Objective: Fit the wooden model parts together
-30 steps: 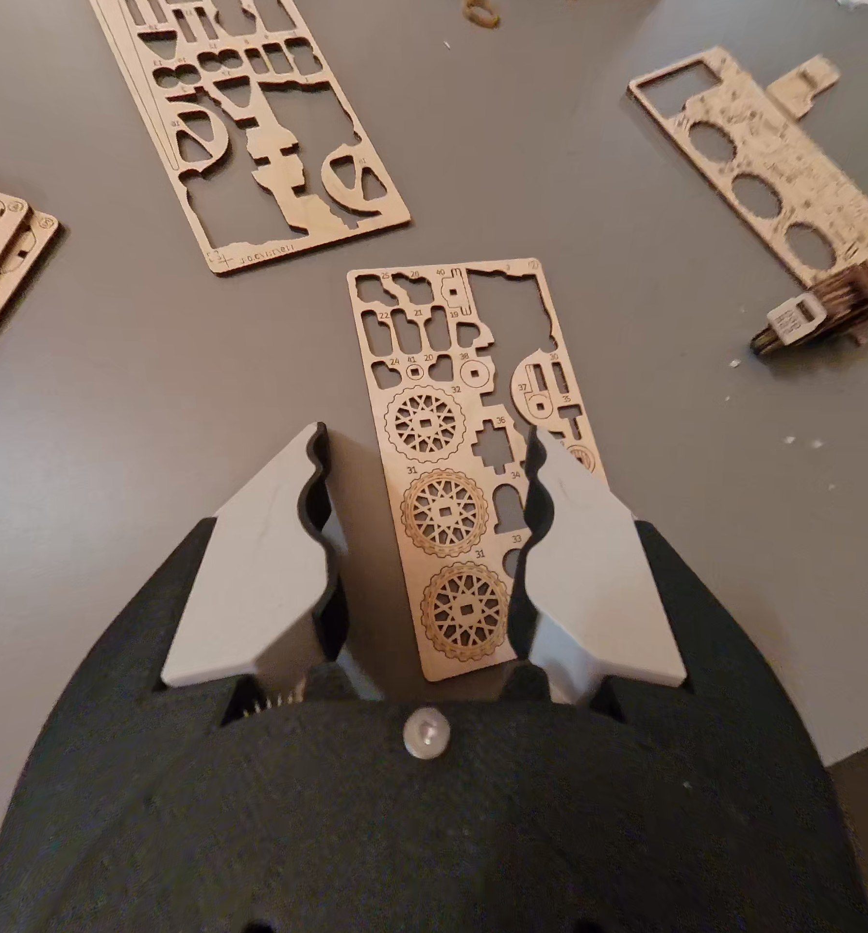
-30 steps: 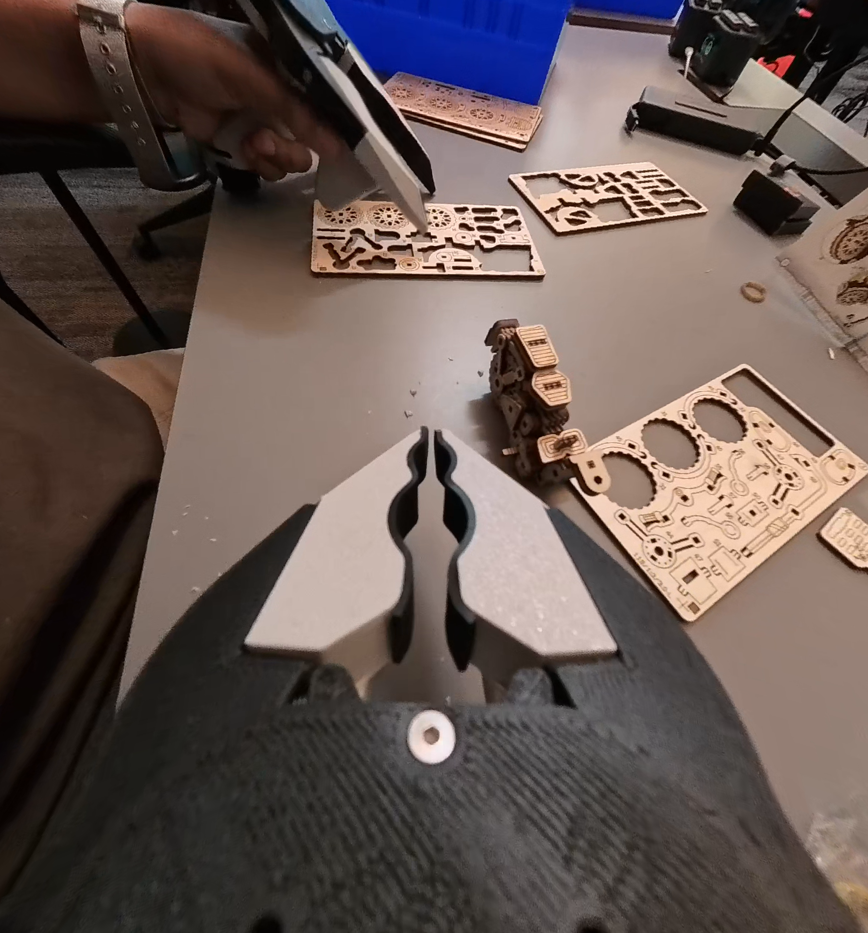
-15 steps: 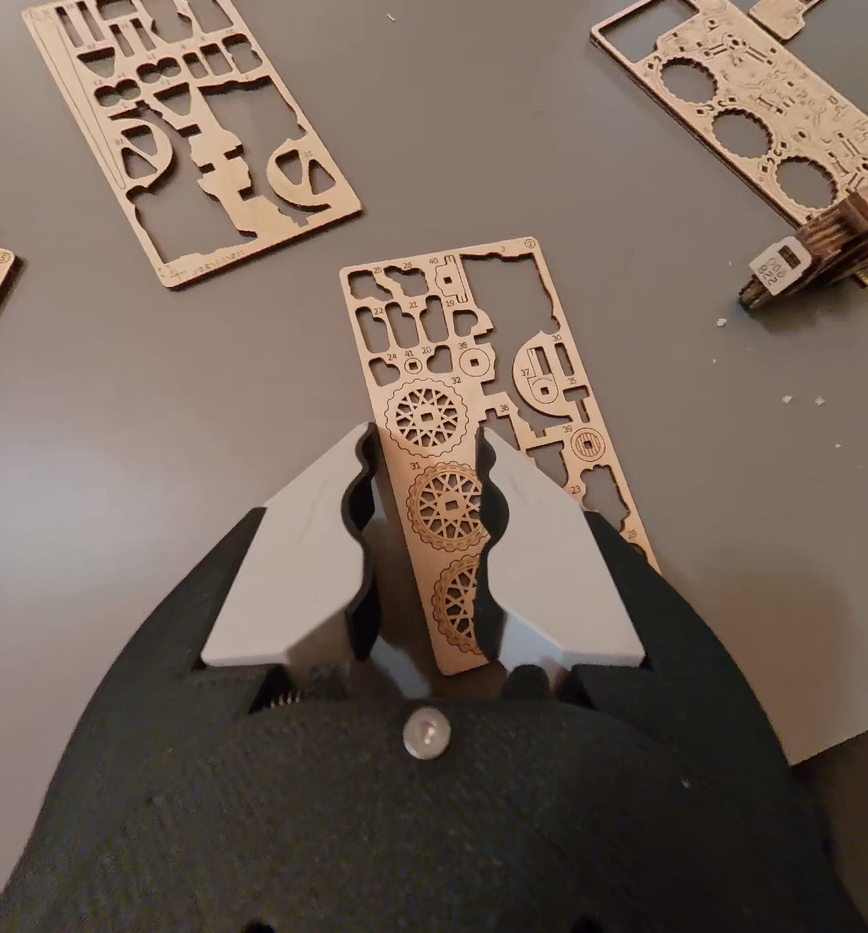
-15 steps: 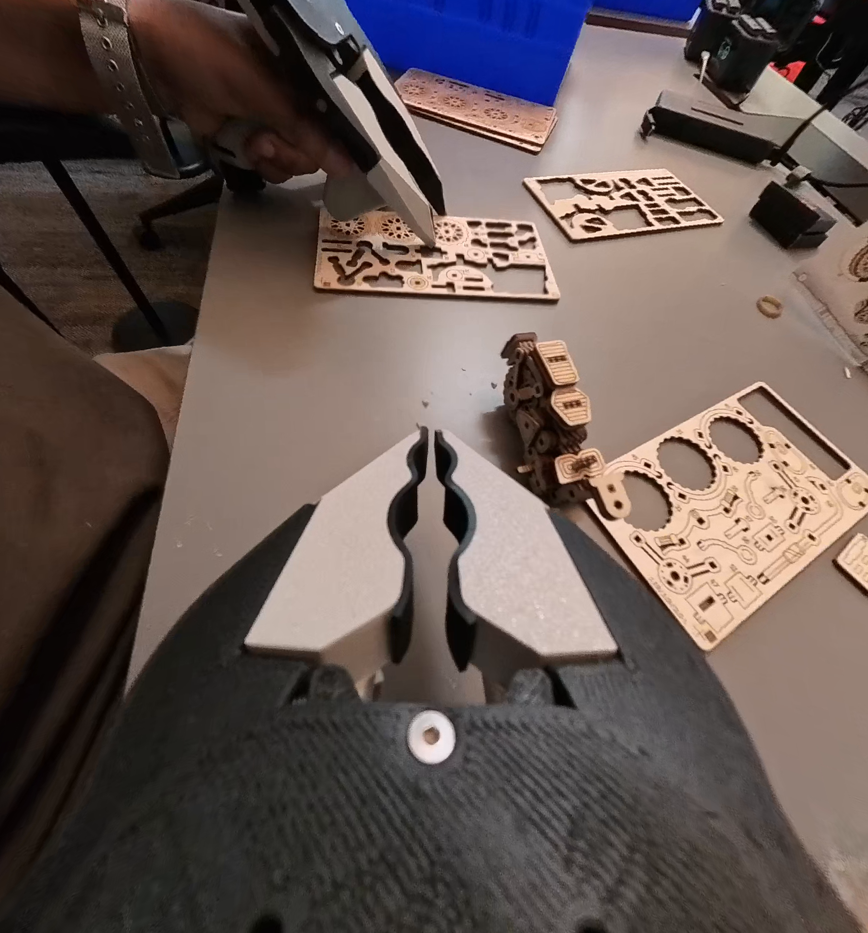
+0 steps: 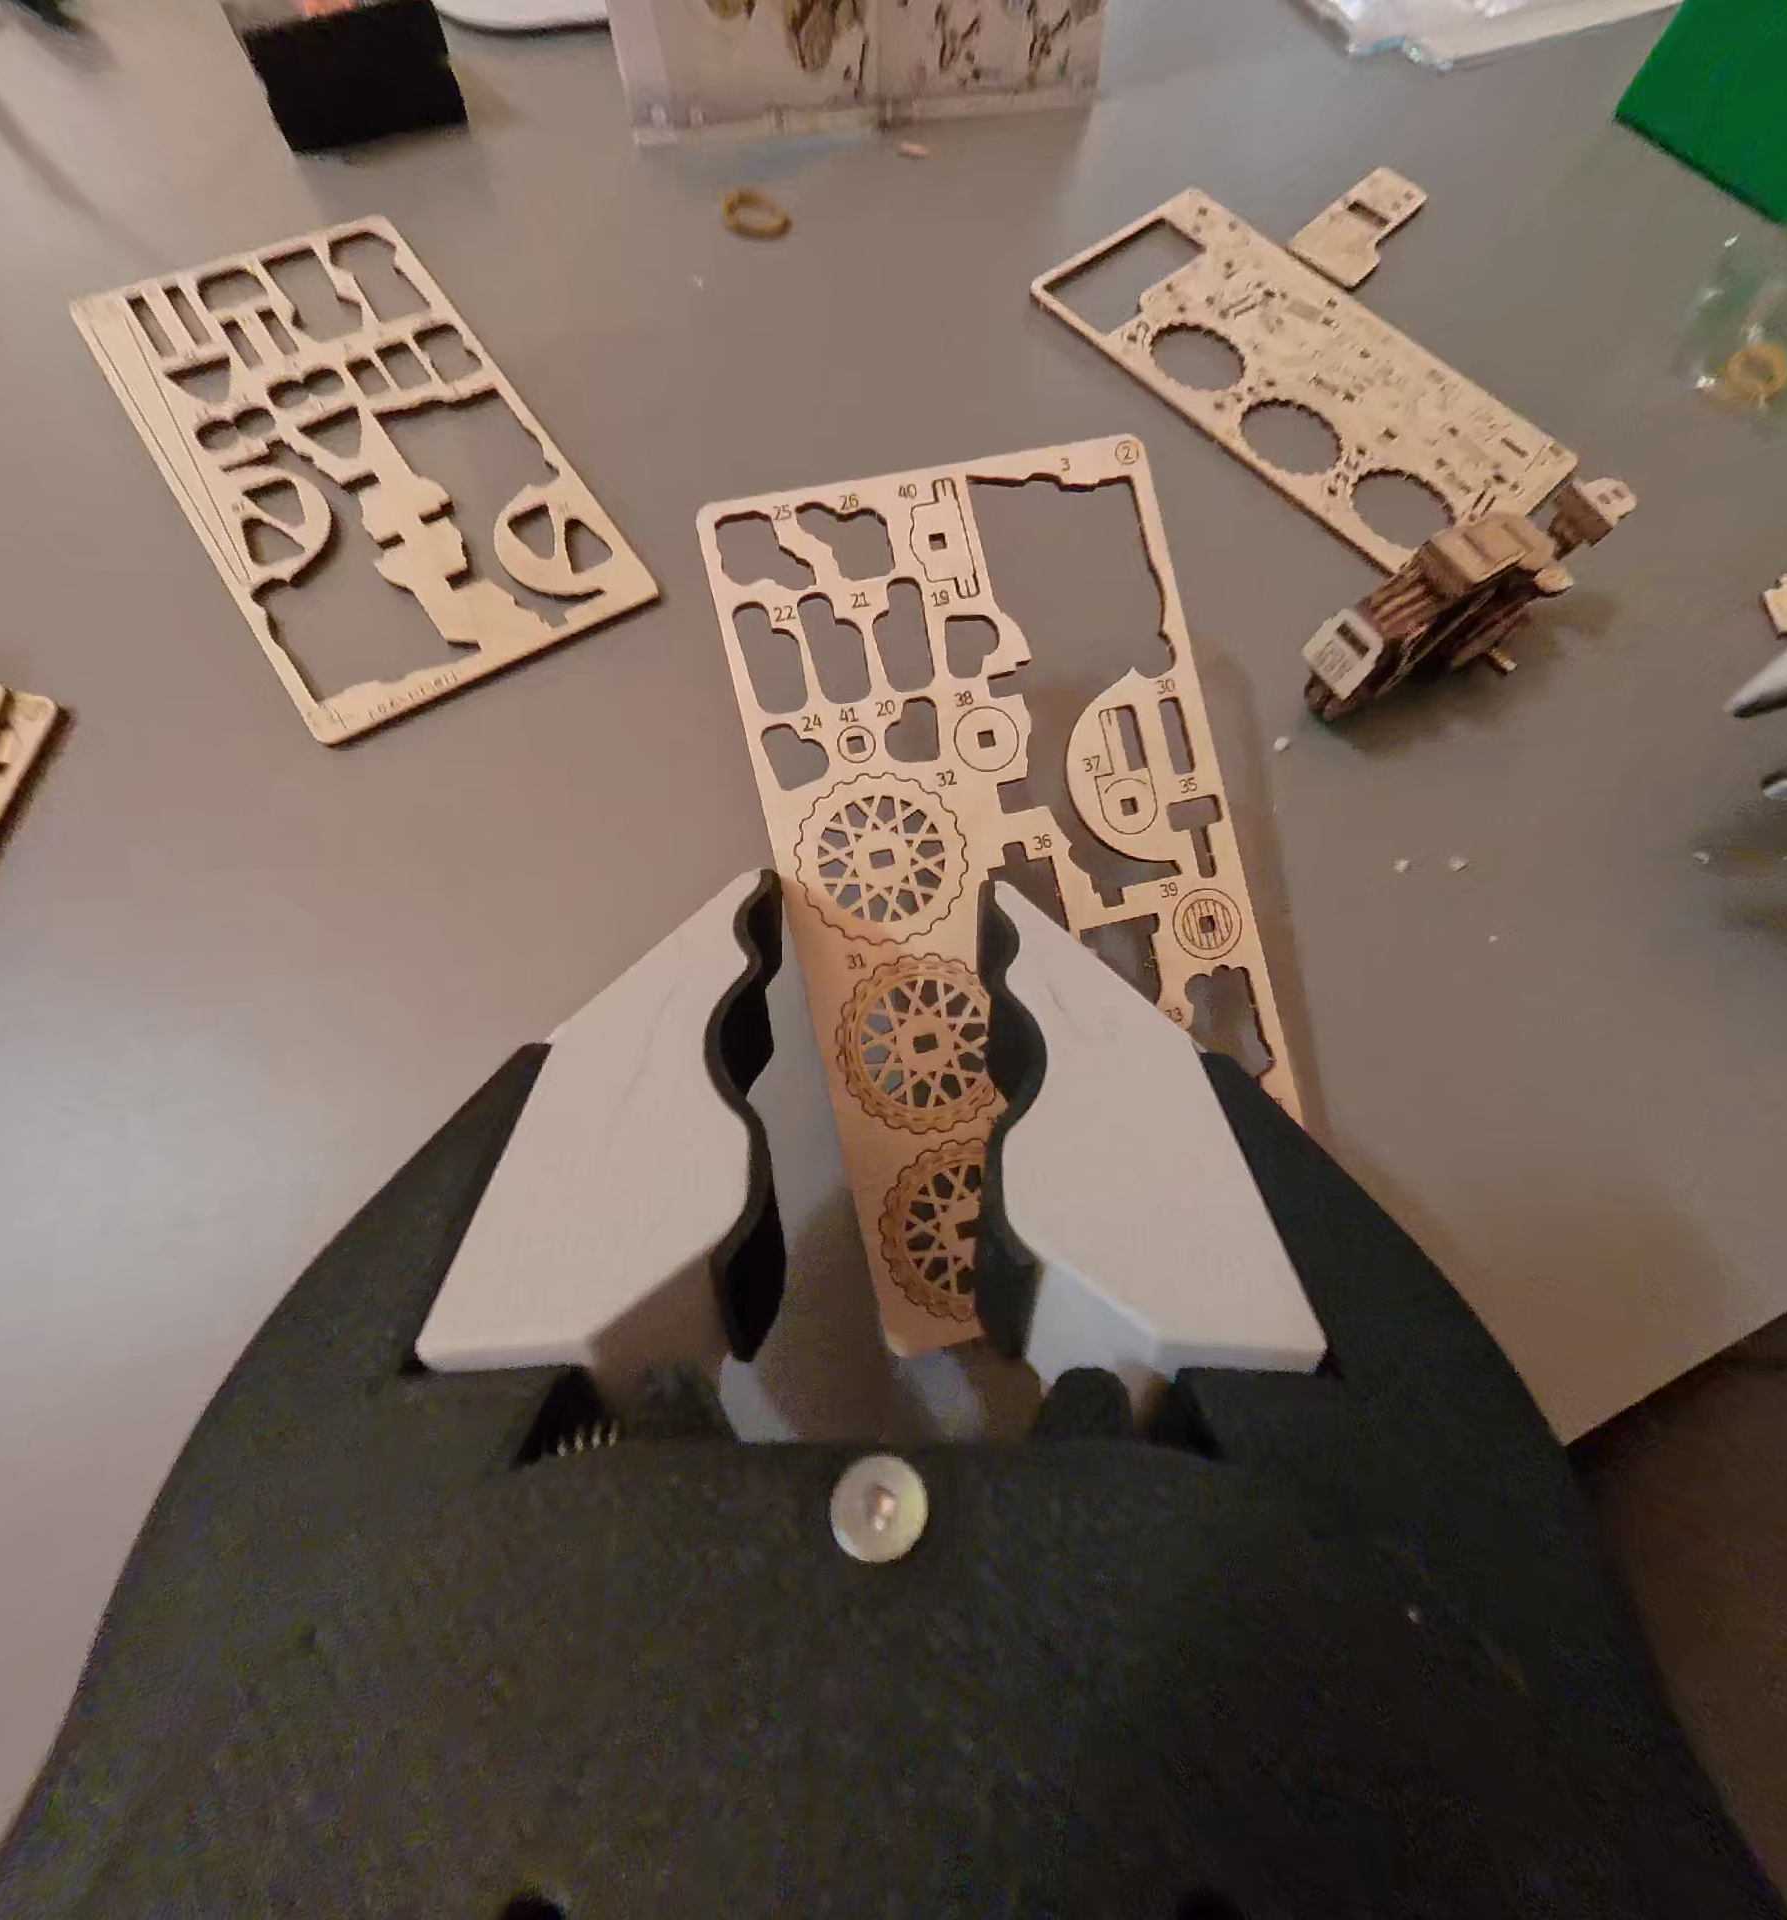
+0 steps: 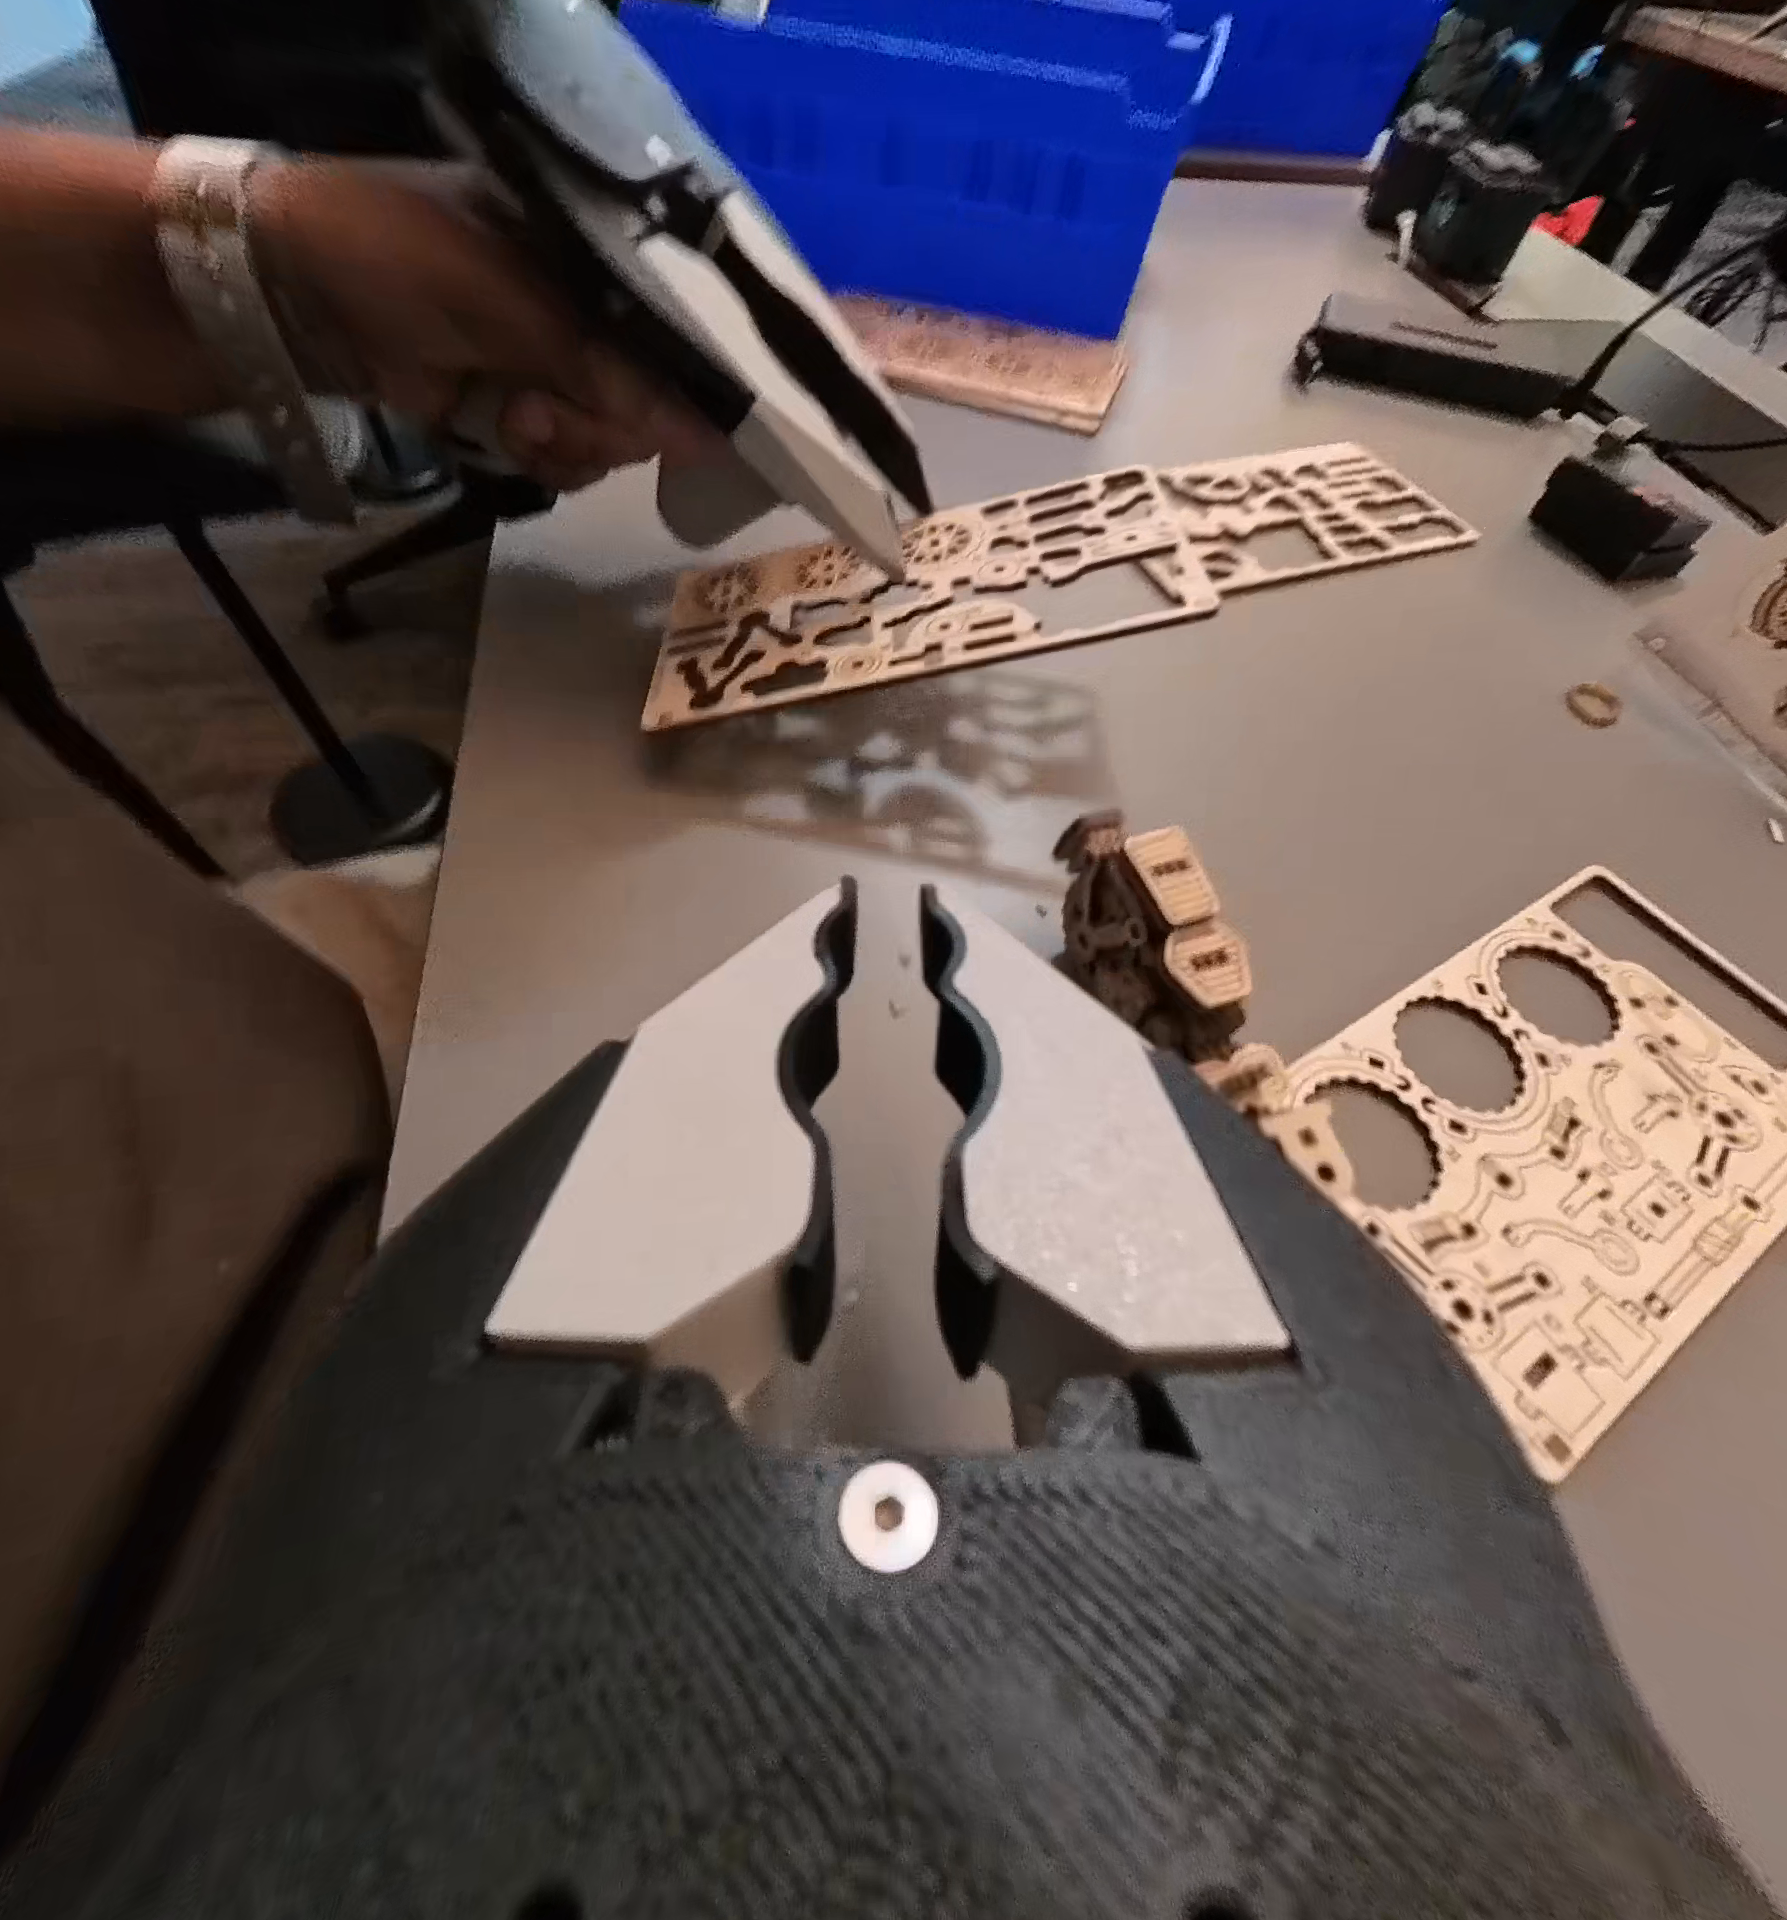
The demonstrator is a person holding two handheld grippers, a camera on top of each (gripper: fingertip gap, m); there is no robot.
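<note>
Your left gripper (image 5: 876,888) is the nearer one to the wooden sheet (image 5: 982,738) that has the three round wheels cut in it. The sheet's long side runs straight away from you, the same way your fingers point. Its near end sits in the gap between the fingers, and the right-hand finger covers part of it. The fingers are spread, with a clear gap on the left side of the sheet, so they do not look like they squeeze it. The middle wheel is right between the fingers. I think popping a wheel out is the next job.

Your right gripper (image 6: 884,894) holds nothing. Its fingers are only a little apart, and you can see the grey surface (image 6: 1284,727) between them. The half-built model (image 6: 1159,935) stands just beside its tips, to the right, touching the sheet with round holes (image 6: 1554,1174).

The left view shows the wheels and the gap up close. The right view shows other things: your hand (image 6: 473,312) on the left gripper, its tip down on the sheet, and a dark shape on the surface under the sheet. It may be a shadow. I cannot tell if the sheet is lifted.
</note>
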